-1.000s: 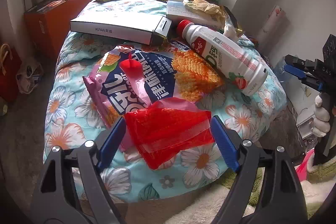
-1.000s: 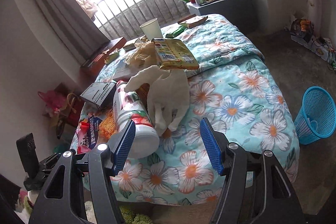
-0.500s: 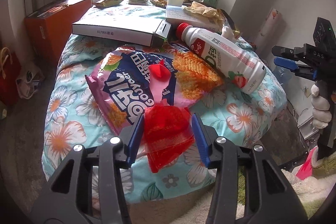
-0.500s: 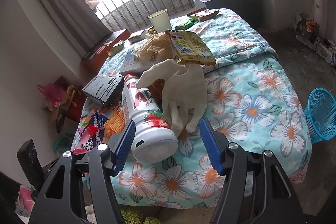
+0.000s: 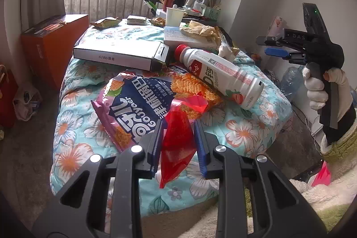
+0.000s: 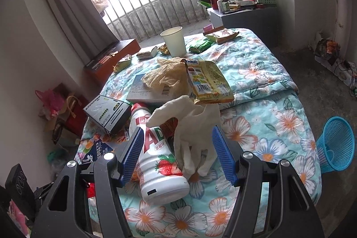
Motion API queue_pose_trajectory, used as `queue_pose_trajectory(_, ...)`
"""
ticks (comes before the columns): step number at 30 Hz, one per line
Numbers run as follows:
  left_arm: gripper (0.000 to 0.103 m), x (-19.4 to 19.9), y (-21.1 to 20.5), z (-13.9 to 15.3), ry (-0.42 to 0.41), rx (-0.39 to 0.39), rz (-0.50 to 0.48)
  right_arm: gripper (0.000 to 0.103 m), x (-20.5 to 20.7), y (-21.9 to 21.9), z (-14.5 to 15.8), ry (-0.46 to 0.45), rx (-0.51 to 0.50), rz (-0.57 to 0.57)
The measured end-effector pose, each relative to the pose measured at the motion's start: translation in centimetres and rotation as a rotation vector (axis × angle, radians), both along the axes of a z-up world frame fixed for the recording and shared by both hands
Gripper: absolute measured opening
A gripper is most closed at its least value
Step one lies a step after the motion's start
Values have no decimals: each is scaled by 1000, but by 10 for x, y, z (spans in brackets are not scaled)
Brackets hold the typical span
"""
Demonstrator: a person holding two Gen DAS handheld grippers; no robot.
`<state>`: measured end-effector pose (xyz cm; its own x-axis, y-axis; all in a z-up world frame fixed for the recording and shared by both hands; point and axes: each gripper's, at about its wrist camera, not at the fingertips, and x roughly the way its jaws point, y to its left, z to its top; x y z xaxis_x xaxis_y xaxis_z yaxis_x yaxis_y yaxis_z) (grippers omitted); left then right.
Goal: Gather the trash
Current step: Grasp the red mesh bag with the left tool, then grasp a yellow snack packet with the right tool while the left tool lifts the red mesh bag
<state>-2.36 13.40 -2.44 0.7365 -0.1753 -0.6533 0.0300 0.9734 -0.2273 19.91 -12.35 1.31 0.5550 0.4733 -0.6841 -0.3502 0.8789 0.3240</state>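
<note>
Left gripper (image 5: 177, 139) pinching red wrapper (image 5: 176, 144), bottle (image 5: 223, 75) beyond

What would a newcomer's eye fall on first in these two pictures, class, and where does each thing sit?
First, the red wrapper squeezed between the left gripper pads, whose jaws have just been closing, at the near edge of the flowered bedspread. Next, the white bottle lying on its side with a pale glove draped beside it, both in front of the open right gripper. A blue basket stands on the floor.

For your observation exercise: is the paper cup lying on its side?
No, the paper cup stands upright on the quilt, open mouth up.
</note>
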Motion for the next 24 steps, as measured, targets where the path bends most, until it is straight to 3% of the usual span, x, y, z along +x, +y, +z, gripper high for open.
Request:
queue_pose_trajectory(7, 21, -2, 7, 4, -31, -44, 23, 62, 63, 28, -10, -11, -149, -32)
queue_pose_trajectory(12, 20, -5, 14, 8, -52, -65, 38, 55, 97, 47, -24, 4, -244, -42)
queue_pose_trajectory(15, 19, -5, 18, 7, -51, -73, 47, 45, 108, 54, -33, 24, -294, -38)
queue_pose_trajectory(16, 19, -5, 19, 7, -51, -77, 49, 36, 110, 55, -36, 31, -305, -42)
queue_pose_trajectory(20, 19, -5, 22, 6, -54, -81, 57, 15, 110, 42, -37, 45, -262, -71)
queue_pose_trajectory(24, 19, -5, 24, 7, -57, -78, 61, 9, 104, 22, -29, 32, -211, -115)
